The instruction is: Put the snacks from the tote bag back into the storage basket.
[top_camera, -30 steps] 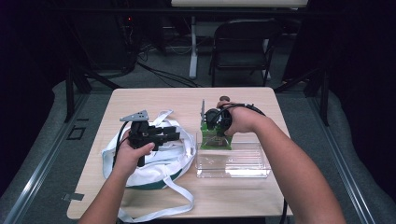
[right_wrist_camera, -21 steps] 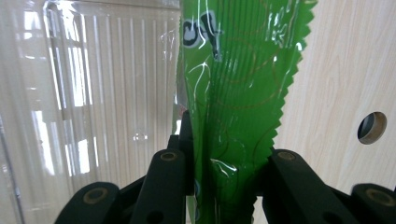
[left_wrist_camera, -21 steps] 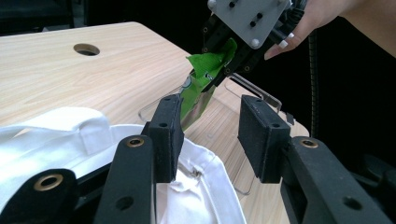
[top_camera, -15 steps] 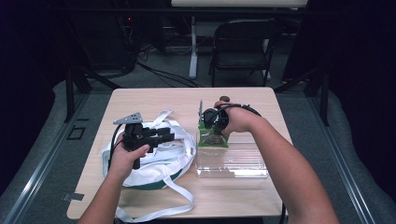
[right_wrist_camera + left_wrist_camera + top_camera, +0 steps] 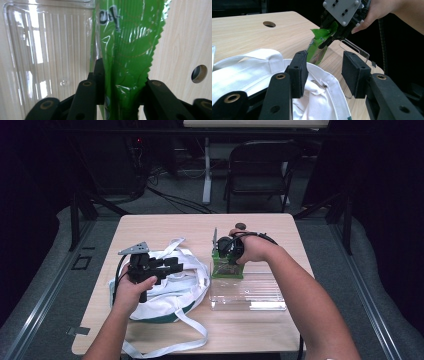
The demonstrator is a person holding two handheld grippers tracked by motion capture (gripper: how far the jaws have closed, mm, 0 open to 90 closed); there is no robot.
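Observation:
My right gripper [image 5: 226, 255] is shut on the top edge of a green snack packet [image 5: 227, 268], which hangs just above the far end of a clear plastic tray [image 5: 250, 292]. In the right gripper view the packet [image 5: 127, 45] fills the gap between the jaws, its serrated edge at the right, with the tray [image 5: 47, 50] below it. My left gripper [image 5: 172, 265] is open above a white cloth bag [image 5: 170, 290] with long straps. In the left gripper view its jaws stand apart over the bag's rim [image 5: 322, 85], and the packet [image 5: 319, 42] hangs ahead under the right gripper [image 5: 337, 22].
The wooden table [image 5: 165, 227] has bare room at the back and front right. A small dark knob [image 5: 240, 226] lies behind the right hand. A hole [image 5: 269, 24] is cut in the tabletop. A folding chair [image 5: 260, 170] stands beyond the table.
The right gripper has drawn the green packet slightly back and left, off the tray's far end. The left gripper has stayed over the bag, shifting slightly.

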